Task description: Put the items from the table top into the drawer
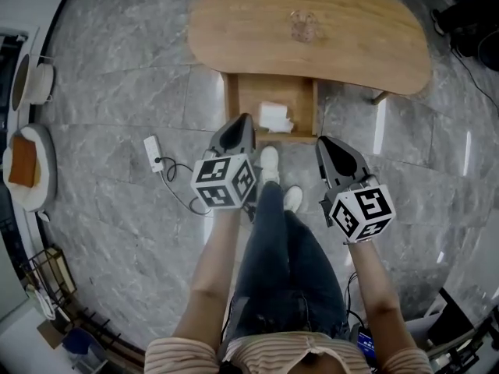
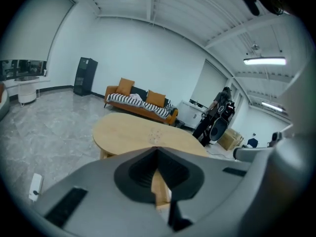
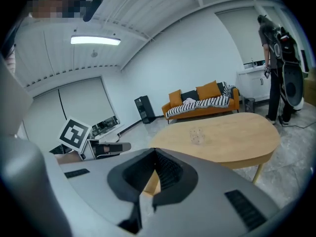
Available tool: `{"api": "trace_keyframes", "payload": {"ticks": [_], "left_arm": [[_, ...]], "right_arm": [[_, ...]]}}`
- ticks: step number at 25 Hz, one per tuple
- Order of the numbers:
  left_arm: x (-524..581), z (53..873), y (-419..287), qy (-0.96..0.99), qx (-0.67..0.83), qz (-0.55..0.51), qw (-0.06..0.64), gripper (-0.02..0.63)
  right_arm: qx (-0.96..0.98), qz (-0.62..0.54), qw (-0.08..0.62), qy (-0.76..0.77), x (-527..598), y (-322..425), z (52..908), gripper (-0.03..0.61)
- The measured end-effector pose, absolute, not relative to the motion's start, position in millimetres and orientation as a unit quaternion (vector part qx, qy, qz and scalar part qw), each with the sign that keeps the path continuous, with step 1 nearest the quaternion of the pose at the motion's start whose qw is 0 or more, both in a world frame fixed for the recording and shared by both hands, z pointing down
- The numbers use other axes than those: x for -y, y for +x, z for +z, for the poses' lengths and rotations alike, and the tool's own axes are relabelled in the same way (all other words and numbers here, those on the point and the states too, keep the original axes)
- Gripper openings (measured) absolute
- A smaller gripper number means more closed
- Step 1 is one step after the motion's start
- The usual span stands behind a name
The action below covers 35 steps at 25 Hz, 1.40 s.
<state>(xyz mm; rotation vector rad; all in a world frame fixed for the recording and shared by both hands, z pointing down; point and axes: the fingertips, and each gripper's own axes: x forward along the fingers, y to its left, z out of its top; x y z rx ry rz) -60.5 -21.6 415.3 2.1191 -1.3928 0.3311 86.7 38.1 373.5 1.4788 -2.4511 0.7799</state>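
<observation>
Drawer (image 1: 257, 92) stands open under the wooden bench (image 1: 234, 29), a white item (image 1: 274, 118) inside, a clear item (image 1: 303, 26) on the top. Left tool (image 1: 243, 123) and right tool (image 1: 327, 145), both clenched and empty, hover before it; a power strip (image 1: 153, 153) lies on the floor. Left gripper view adds a sofa (image 2: 140, 105) behind the bench. Right gripper view adds a standing person (image 3: 276, 38).
</observation>
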Motion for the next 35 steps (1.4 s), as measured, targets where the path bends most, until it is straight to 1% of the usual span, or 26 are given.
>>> {"api": "trace_keyframes", "payload": {"ticks": [20, 35], "left_arm": [[-35.0, 281.8, -34.7, 0.847, 0.475, 0.070, 0.228, 0.014], [-82.9, 216.2, -29.0, 0.868, 0.456, 0.056, 0.191, 0.014]], "right_arm": [[0.853, 0.187, 0.033, 0.486, -71.0, 90.3, 256.7, 0.008], [0.863, 0.142, 0.010, 0.484, -107.3, 89.6, 195.1, 0.008]]}}
